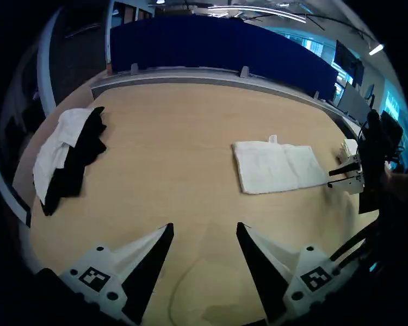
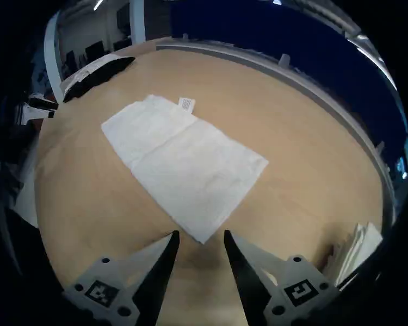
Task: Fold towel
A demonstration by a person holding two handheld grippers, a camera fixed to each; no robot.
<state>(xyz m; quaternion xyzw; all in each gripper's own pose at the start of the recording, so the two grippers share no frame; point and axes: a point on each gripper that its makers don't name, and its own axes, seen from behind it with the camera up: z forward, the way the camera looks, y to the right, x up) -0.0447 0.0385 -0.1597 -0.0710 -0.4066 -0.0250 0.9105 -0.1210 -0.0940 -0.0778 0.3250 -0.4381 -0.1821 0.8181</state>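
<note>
A white towel (image 1: 280, 165) lies flat on the wooden table (image 1: 171, 141) as a long rectangle with a crease across its middle and a small label (image 2: 186, 103) at its far edge. My left gripper (image 1: 204, 228) hovers open over bare table, well short of the towel. My right gripper (image 2: 201, 234) is open too, and the towel's (image 2: 182, 163) near corner lies just ahead of the gap between its fingertips. The left gripper view has the right gripper (image 1: 329, 180) at the towel's right end, held by a hand. Nothing is held by either gripper.
A pile of white and black cloth (image 1: 68, 157) lies at the table's left side, also at the far left (image 2: 95, 70) in the right gripper view. A blue partition (image 1: 220, 46) runs along the far edge. A stack of white items (image 2: 362, 244) sits near the right gripper.
</note>
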